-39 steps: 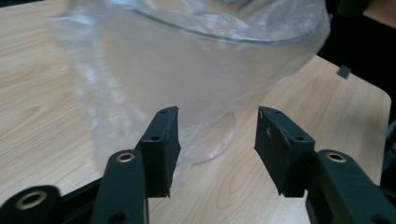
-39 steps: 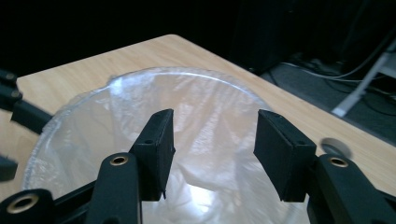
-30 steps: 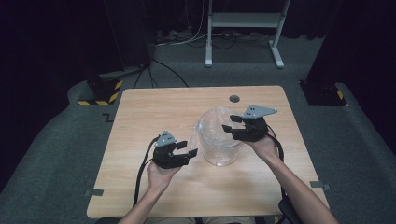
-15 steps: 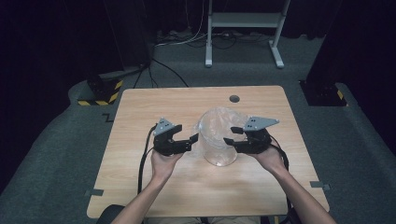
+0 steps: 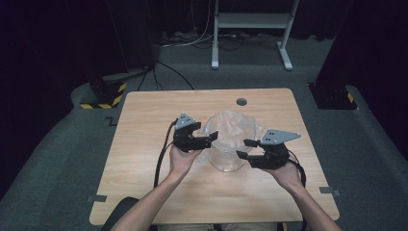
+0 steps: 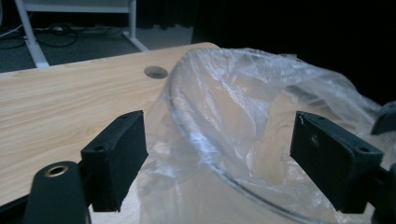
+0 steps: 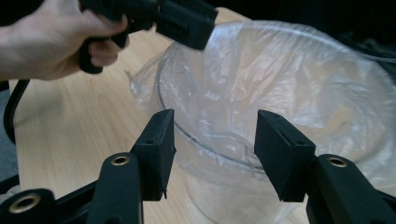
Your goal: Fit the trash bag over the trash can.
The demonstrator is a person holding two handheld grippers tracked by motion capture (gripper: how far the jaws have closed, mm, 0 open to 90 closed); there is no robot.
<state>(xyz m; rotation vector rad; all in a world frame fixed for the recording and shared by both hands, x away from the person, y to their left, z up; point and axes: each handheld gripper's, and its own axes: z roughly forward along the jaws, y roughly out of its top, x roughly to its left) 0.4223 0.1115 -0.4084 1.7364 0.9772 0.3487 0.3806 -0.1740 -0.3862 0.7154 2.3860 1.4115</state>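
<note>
Bag-lined bowl (image 5: 230, 142) rim between both grippers' open jaws

Black gripper jaws spread wide astride rim of clear glass bowl (image 6: 243, 186) lined with crinkled transparent plastic bag (image 6: 261, 98), on light wooden table (image 6: 65, 102)

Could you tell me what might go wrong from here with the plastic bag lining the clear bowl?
1. The left gripper has just been opening at the rim with its pads off the plastic bag; that loose film could slip back into the bowl.
2. The right gripper straddles the near rim, jaws open; closing there may pinch glass as well as film and perhaps tip or drag the bowl.
3. The thin film might tear if both pull apart.
</note>
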